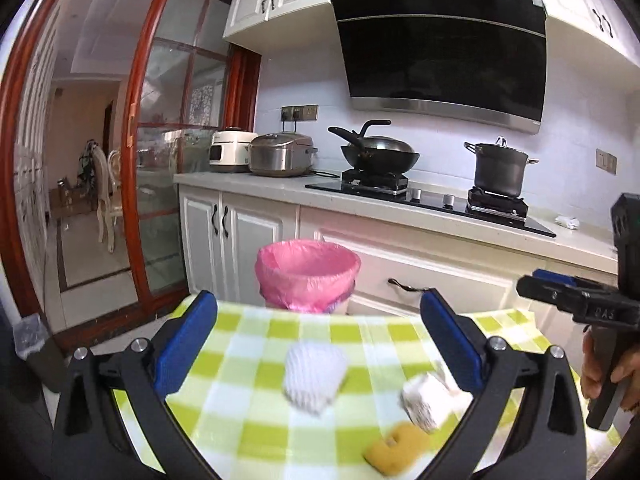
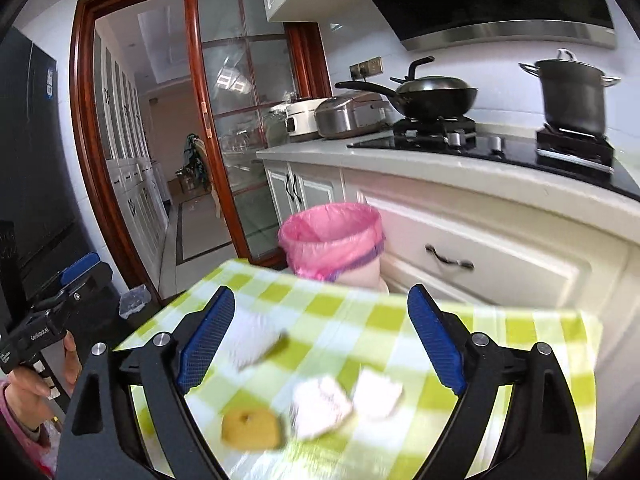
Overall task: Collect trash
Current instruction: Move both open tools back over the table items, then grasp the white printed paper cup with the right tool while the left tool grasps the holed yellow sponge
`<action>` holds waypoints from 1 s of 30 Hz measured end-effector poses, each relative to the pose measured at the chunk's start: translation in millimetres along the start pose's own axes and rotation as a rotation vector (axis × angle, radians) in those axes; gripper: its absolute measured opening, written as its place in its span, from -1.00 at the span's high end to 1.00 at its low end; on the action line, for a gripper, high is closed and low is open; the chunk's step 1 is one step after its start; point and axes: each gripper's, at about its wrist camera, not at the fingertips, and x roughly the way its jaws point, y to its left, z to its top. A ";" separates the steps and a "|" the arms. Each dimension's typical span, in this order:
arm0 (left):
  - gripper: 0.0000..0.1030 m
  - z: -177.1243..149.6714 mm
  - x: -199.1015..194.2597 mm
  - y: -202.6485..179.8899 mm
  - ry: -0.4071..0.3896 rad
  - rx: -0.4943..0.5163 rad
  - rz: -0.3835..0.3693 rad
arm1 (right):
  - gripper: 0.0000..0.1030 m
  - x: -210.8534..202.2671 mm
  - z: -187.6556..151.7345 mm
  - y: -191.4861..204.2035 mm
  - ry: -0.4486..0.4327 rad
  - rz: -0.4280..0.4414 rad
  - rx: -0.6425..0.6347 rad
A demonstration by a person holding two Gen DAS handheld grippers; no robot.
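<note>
A bin lined with a pink bag stands on the floor just past the far edge of a table with a green and white check cloth. On the cloth lie a white foam net, a crumpled white piece and a yellow sponge-like piece. The right wrist view shows white scraps beside the yellow piece. My left gripper hangs open over the cloth, nothing between its pads. My right gripper is open too, above the scraps and touching none.
White cabinets and a counter run behind the bin, with a wok, a pot and two cookers on top. A glass sliding door opens at the left. A hand holds each gripper handle.
</note>
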 end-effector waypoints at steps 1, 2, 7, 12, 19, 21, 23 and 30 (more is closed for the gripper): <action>-0.91 -8.2 -9.8 -3.5 0.001 -0.006 0.000 | -0.62 -8.3 -8.6 3.0 0.003 -0.010 -0.001; -0.91 -14.0 -15.5 -5.4 0.008 -0.012 -0.005 | -0.62 -14.2 -15.8 6.3 0.008 -0.013 0.002; -0.91 -46.1 -35.8 -15.0 0.047 -0.023 -0.010 | -0.62 -39.7 -57.4 15.3 0.038 -0.035 0.025; -0.91 -75.1 -46.0 -24.0 0.094 -0.014 -0.005 | -0.62 -44.4 -92.9 20.6 0.091 -0.056 0.038; -0.91 -101.3 -38.3 -25.9 0.139 0.008 0.032 | -0.58 -24.1 -118.8 21.1 0.124 -0.093 0.071; -0.91 -104.8 -37.0 -23.7 0.146 0.008 0.035 | -0.54 -12.2 -121.6 15.9 0.143 -0.100 0.094; -0.91 -107.9 -36.0 -19.8 0.150 0.003 0.043 | -0.54 3.4 -122.9 12.0 0.160 -0.105 0.109; -0.91 -110.5 -38.2 -1.2 0.140 -0.009 0.069 | -0.48 64.9 -121.7 12.7 0.222 -0.131 0.119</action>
